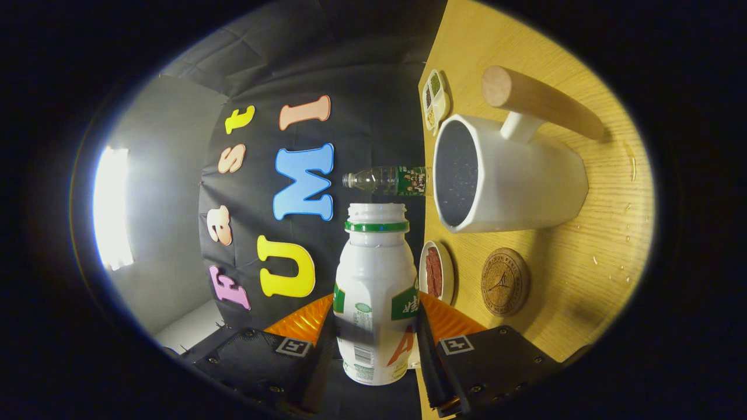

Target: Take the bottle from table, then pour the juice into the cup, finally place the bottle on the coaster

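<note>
Clamped with both fingers of the gripper on the white bottle, capless, mouth pointing ahead. Just beyond that mouth, near the bench edge, the white cup with wooden handle. Beside the cup, a cork coaster; at the edge, a small dish.

Black cloth wall hung behind the wooden table; a grey side panel carried a bright light strip.
</note>
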### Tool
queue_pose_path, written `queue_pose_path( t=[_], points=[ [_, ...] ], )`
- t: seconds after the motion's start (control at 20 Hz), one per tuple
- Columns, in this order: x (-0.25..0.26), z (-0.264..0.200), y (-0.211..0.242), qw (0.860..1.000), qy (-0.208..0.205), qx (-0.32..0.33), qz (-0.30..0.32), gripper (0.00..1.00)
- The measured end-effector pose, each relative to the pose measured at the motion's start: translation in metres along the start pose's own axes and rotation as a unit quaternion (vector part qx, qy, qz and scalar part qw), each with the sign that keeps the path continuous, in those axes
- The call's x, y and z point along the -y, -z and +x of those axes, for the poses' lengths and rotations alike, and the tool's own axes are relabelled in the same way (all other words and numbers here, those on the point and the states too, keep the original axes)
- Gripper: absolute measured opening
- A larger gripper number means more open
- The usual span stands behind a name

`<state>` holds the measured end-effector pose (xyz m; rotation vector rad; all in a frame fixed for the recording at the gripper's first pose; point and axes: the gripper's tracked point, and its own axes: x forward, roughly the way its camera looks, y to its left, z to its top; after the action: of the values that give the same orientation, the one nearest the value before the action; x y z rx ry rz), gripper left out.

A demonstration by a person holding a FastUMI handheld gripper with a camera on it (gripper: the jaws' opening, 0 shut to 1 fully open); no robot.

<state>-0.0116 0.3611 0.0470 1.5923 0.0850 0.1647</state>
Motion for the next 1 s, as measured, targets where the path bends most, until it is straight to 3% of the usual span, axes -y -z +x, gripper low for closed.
queue_pose_path(
  t=[1.0],
  points=[
    [-0.011,-0.004,-0.001,0.998,-0.013,0.011,0.052,0.65]
  ],
)
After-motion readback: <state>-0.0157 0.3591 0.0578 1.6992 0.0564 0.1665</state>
